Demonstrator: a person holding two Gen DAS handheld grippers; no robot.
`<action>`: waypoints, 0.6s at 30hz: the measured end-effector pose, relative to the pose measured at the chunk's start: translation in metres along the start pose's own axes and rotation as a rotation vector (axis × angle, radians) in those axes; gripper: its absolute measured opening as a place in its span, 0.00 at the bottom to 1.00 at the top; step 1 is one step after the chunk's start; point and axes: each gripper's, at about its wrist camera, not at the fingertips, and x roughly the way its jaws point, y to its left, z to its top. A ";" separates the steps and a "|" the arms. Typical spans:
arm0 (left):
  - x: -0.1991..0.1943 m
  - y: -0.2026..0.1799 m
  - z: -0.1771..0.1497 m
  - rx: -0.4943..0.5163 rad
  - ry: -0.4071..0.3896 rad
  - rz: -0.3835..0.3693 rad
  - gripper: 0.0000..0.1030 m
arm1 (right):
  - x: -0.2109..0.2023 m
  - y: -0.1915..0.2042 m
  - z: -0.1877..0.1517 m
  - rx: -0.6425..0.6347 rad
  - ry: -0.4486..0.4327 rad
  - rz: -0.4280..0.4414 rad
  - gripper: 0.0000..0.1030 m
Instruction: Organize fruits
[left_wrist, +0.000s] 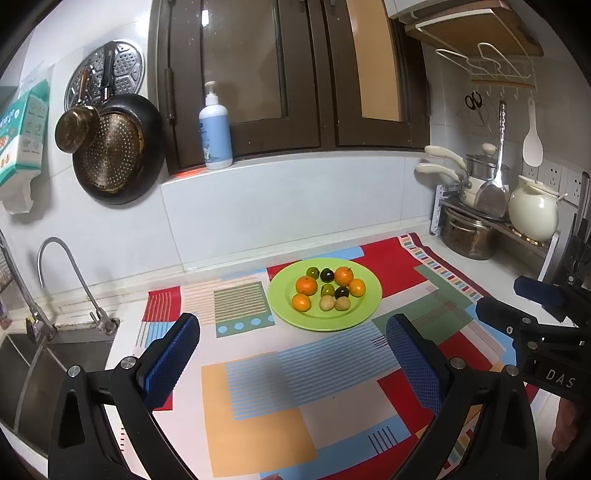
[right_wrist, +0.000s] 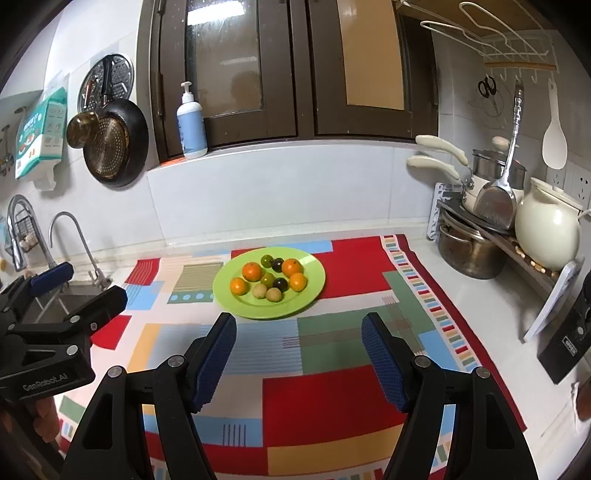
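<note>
A green plate (left_wrist: 365, 308) (right_wrist: 314, 291) sits on a patterned mat and holds several small fruits: oranges (left_wrist: 306, 285) (right_wrist: 252, 271), dark plums (left_wrist: 327, 274) (right_wrist: 280, 283), green ones (left_wrist: 313, 272) (right_wrist: 266, 260) and pale yellow ones (left_wrist: 326, 303) (right_wrist: 273, 294). My left gripper (left_wrist: 293, 332) hovers open over the mat, short of the plate, nothing between its blue pads. My right gripper (right_wrist: 299, 332) is also open and empty, just in front of the plate. Each gripper shows in the other's view: the right one (left_wrist: 517, 299) at the right edge, the left one (right_wrist: 79, 282) at the left edge.
The colourful mat (left_wrist: 258, 406) (right_wrist: 332, 387) covers a white counter. A sink with taps (left_wrist: 74, 280) (right_wrist: 70, 240) lies to the left. Pots, a spatula and a white jar (left_wrist: 533, 212) (right_wrist: 546, 225) crowd a rack at the right. A soap bottle (left_wrist: 215, 129) stands on the window ledge.
</note>
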 end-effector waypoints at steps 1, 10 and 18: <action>-0.001 0.000 0.000 0.000 -0.002 0.001 1.00 | 0.000 0.000 0.000 0.000 0.001 0.001 0.69; -0.002 0.006 0.000 0.003 -0.008 0.007 1.00 | -0.003 0.006 0.002 -0.010 -0.004 -0.002 0.69; 0.000 0.007 -0.002 0.006 0.002 0.003 1.00 | -0.002 0.008 0.002 -0.005 0.000 -0.001 0.69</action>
